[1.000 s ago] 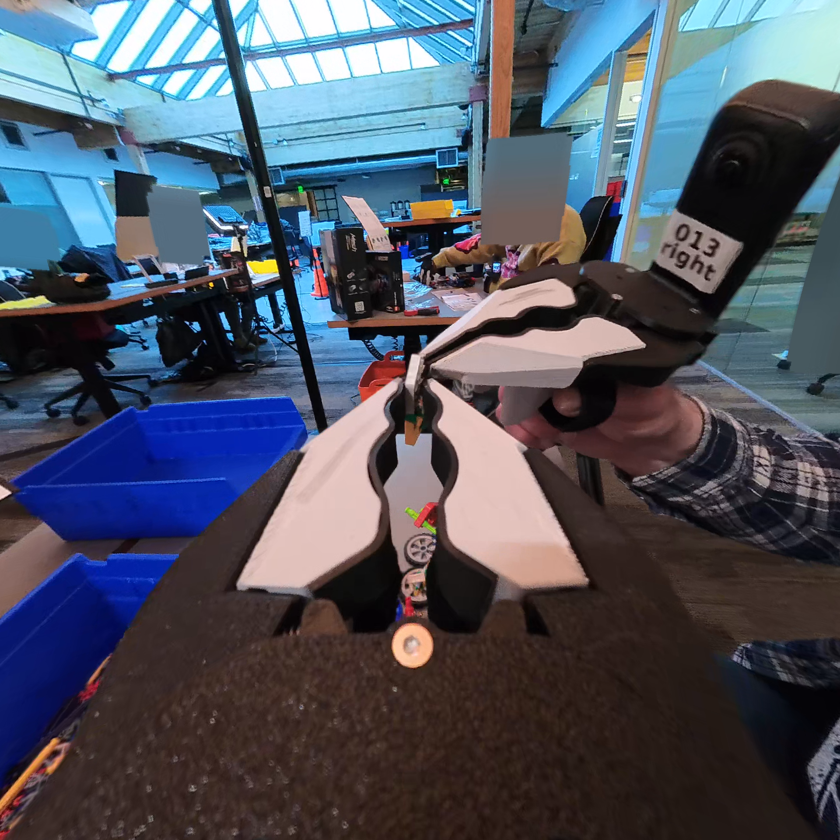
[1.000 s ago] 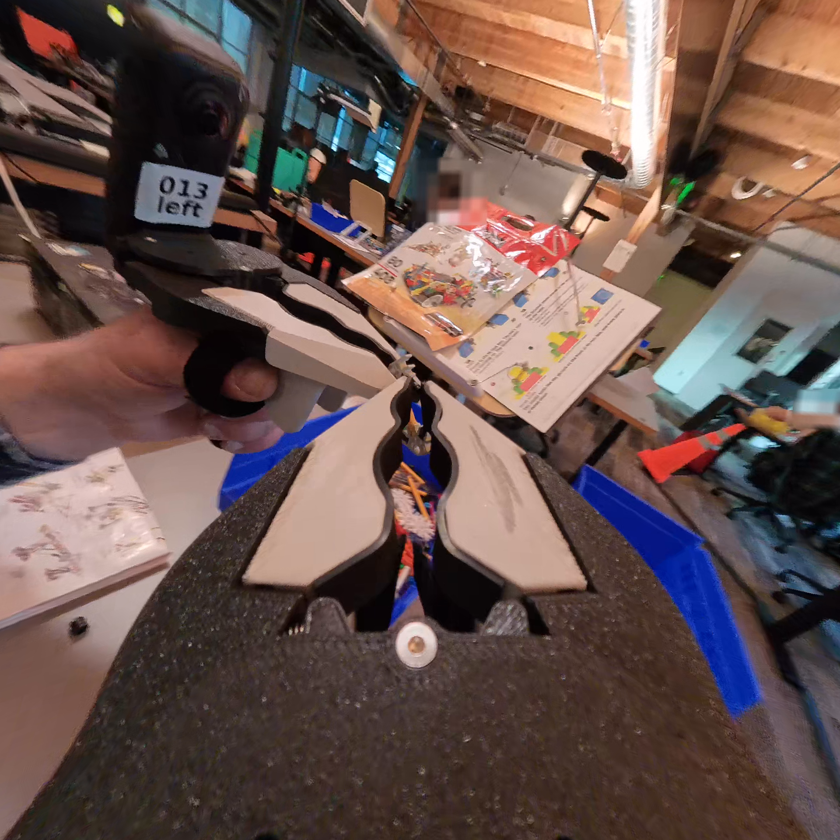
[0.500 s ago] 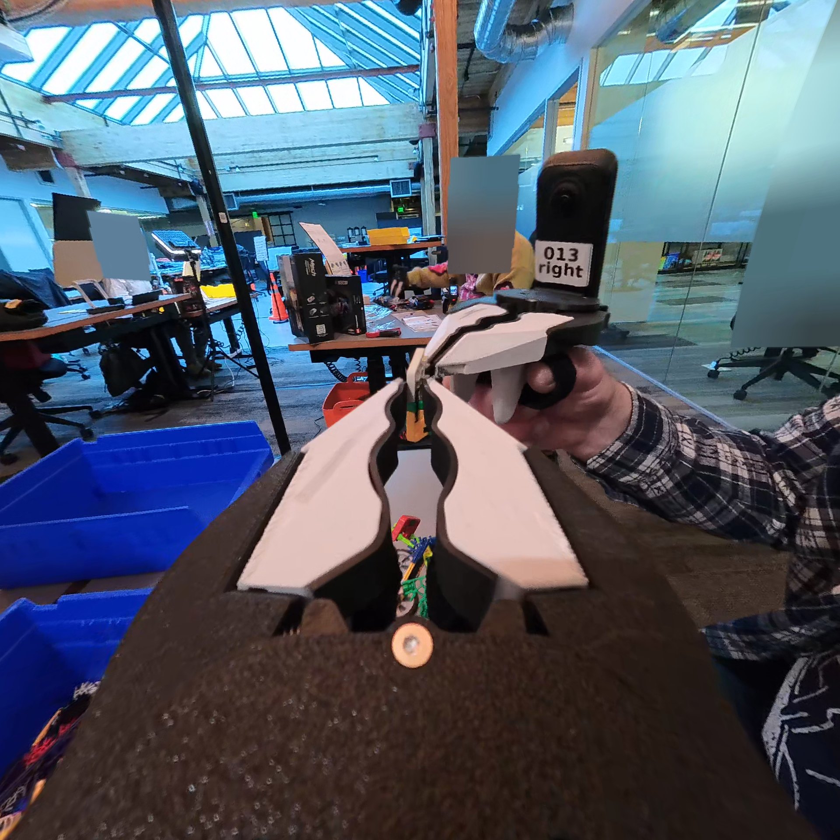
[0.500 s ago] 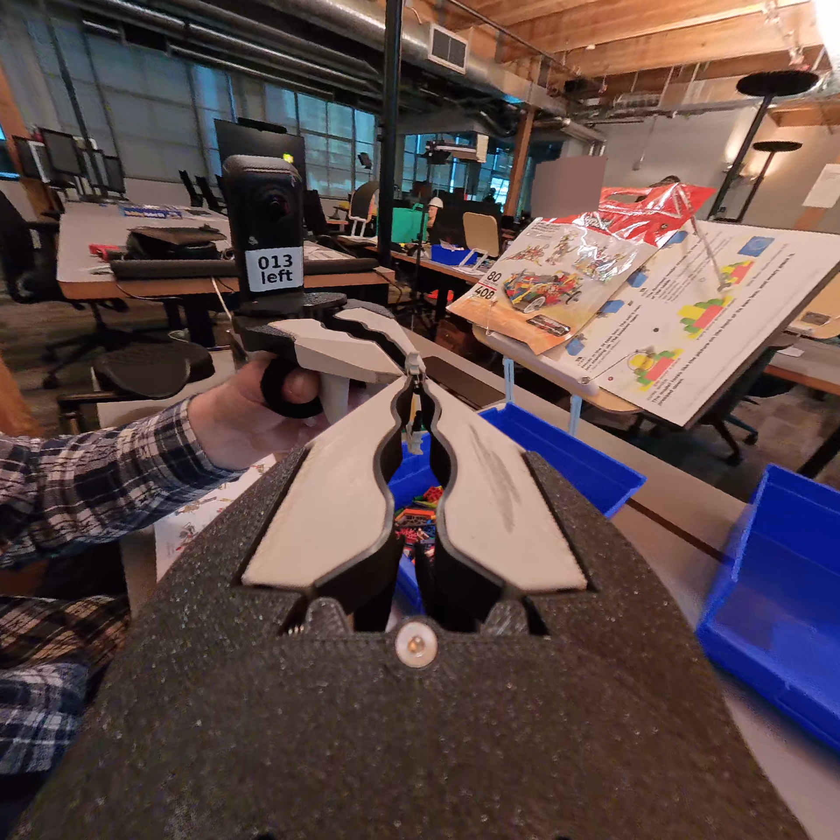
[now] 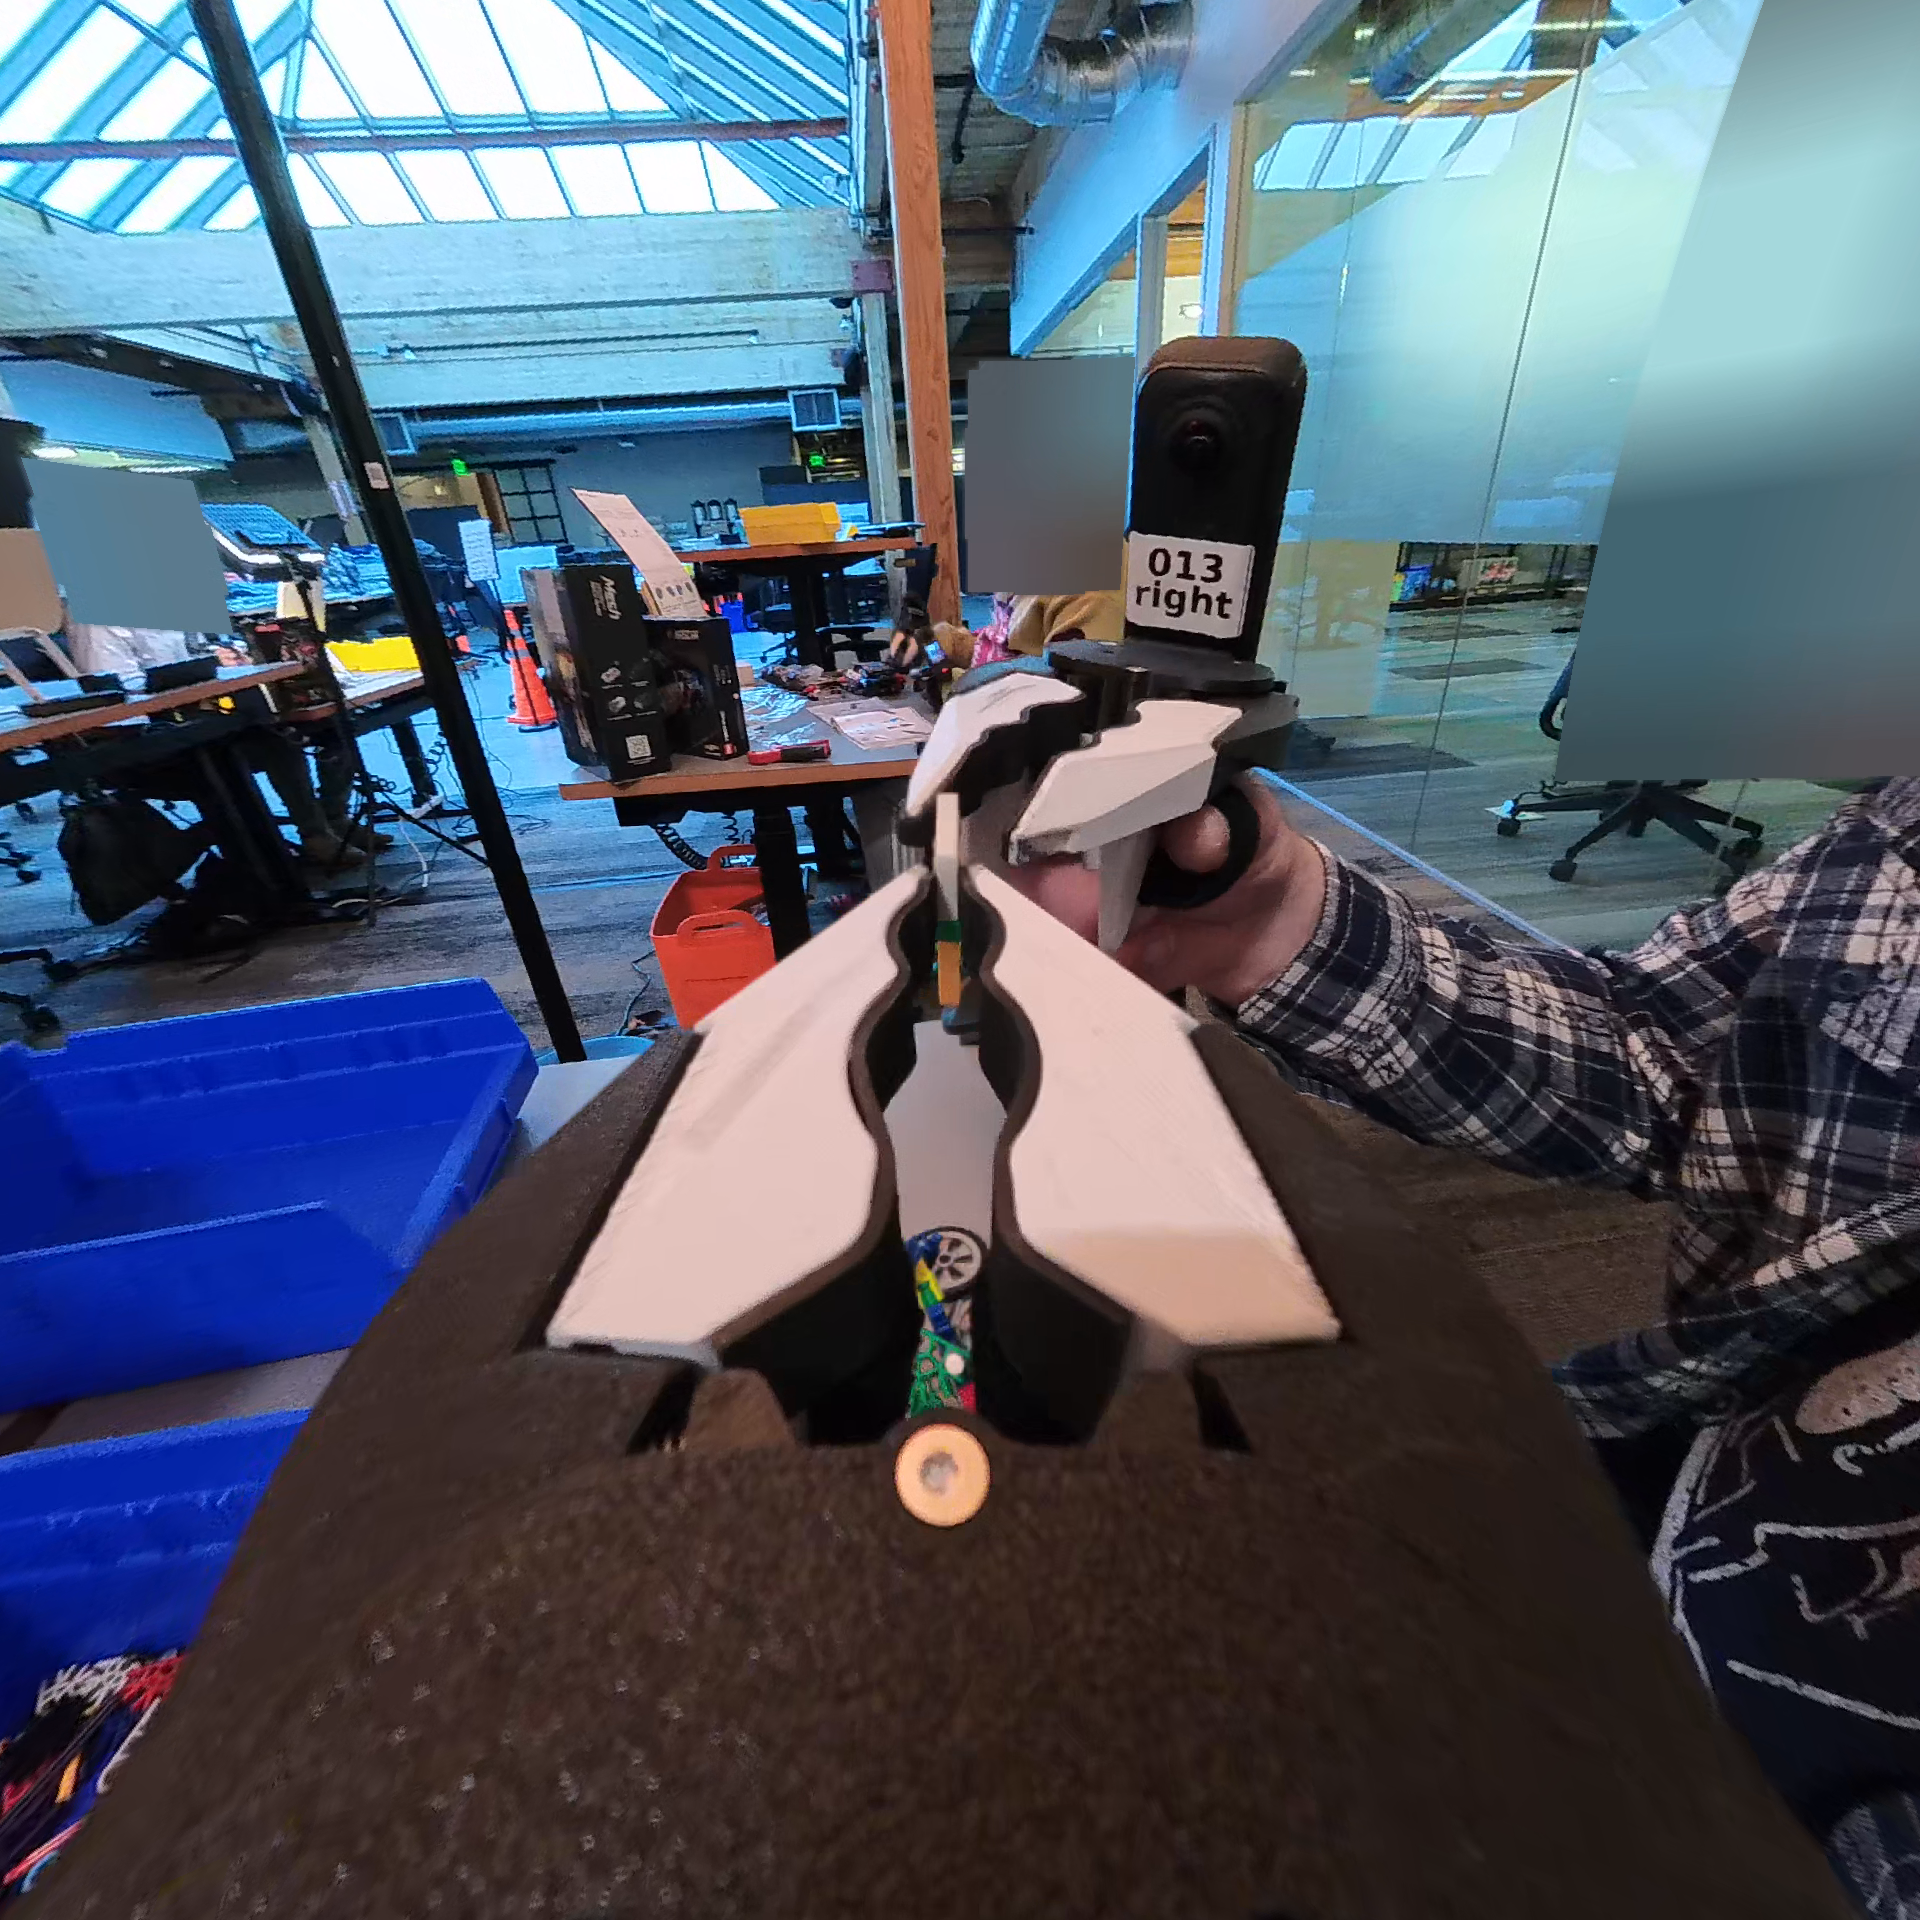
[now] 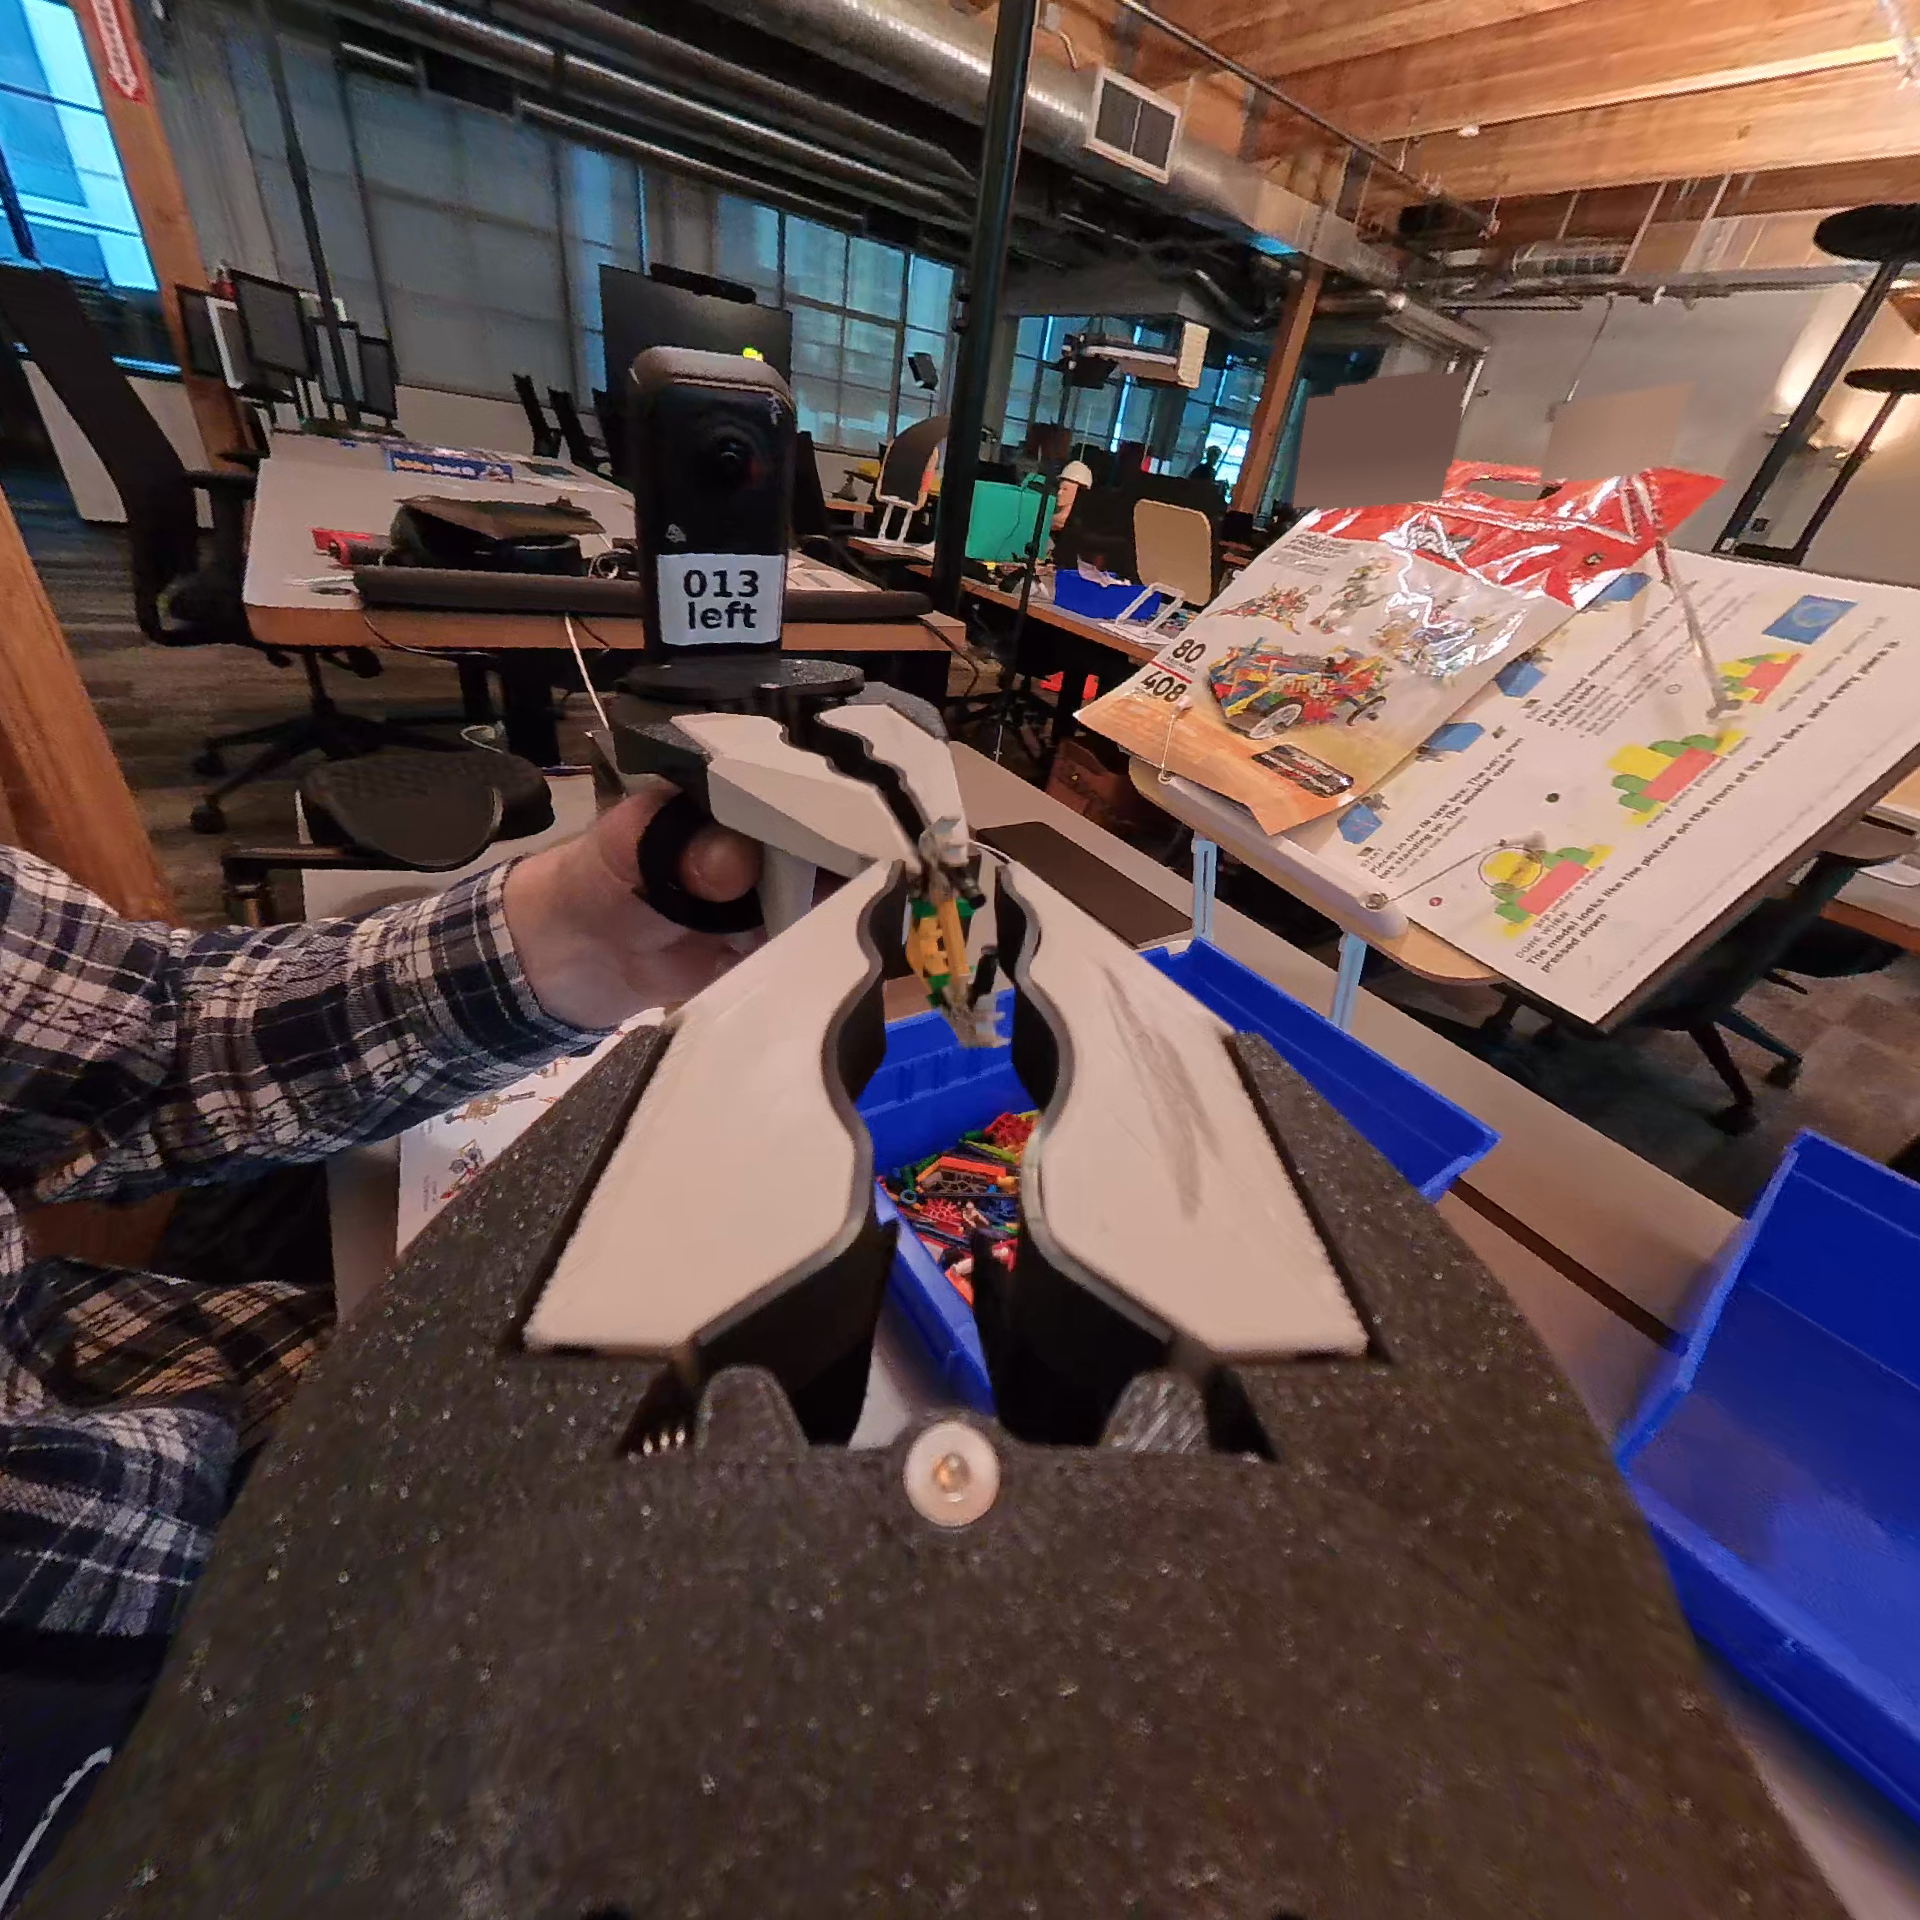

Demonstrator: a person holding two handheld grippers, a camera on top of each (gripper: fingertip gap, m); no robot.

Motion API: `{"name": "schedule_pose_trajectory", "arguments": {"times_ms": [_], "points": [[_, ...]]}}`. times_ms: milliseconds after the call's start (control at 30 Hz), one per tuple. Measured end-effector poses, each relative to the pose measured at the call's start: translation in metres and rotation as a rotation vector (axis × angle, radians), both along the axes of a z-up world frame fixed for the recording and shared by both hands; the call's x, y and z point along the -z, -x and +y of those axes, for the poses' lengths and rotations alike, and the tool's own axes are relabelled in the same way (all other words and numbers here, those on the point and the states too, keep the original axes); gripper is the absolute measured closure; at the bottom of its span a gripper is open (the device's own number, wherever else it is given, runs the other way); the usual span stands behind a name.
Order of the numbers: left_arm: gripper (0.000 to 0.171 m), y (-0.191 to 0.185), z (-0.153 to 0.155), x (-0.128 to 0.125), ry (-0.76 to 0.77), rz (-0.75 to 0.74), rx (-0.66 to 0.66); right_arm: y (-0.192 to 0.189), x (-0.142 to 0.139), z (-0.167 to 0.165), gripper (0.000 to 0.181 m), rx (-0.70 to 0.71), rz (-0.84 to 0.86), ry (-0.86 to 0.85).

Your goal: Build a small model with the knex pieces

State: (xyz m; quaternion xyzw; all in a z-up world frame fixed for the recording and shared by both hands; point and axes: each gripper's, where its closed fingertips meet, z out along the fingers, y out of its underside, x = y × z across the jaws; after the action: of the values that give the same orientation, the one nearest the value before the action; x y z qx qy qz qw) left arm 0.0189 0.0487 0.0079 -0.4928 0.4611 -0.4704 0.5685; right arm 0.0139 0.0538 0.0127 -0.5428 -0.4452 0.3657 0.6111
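Note:
A small assembly of toy rods and connectors (image 5: 948, 951), white, green and yellow, is held in the air between both grippers. My left gripper (image 5: 948, 894) is shut on it. In the right wrist view the left gripper (image 6: 935, 847) grips the top end of the assembly (image 6: 935, 940). My right gripper (image 6: 945, 883) stands open with its fingertips on either side of the assembly and a gap on each side. It shows in the left wrist view (image 5: 961, 831) with its jaws apart, held by a hand in a plaid sleeve.
A blue bin (image 6: 1299, 1039) of coloured building pieces sits below the grippers. Another blue bin (image 6: 1787, 1403) is at the right. A tilted instruction board (image 6: 1610, 779) with a bag clipped on stands behind. Blue bins (image 5: 260, 1143) and a black pole (image 5: 416, 675) are on the left. The tips of both grippers are at nearly the same place.
My right gripper has opened off the assembly; it was closed on it before. Both grippers have levelled out and drawn slightly apart. The left gripper keeps its hold.

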Motion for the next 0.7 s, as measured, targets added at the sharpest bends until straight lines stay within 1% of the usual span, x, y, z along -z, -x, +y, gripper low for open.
{"name": "schedule_pose_trajectory", "arguments": {"times_ms": [200,233,367,500,700], "points": [[0.170,-0.004,-0.004,0.002,-0.009,0.015,0.030,0.001,0.004,0.000,0.167,-0.011,-0.026,-0.006],[0.170,-0.005,-0.003,0.002,-0.009,0.015,0.031,0.001,0.004,0.000,0.173,-0.013,-0.021,-0.005],[0.170,-0.006,-0.003,0.000,-0.013,0.007,0.032,-0.001,0.001,-0.001,0.178,-0.034,-0.002,0.003],[0.169,-0.007,0.010,0.001,-0.082,0.044,-0.097,-0.002,0.002,0.010,0.179,0.064,-0.023,-0.019],[0.168,-0.008,0.032,0.003,-0.179,0.091,-0.354,-0.005,0.004,0.032,0.180,0.275,-0.065,-0.075]]}}
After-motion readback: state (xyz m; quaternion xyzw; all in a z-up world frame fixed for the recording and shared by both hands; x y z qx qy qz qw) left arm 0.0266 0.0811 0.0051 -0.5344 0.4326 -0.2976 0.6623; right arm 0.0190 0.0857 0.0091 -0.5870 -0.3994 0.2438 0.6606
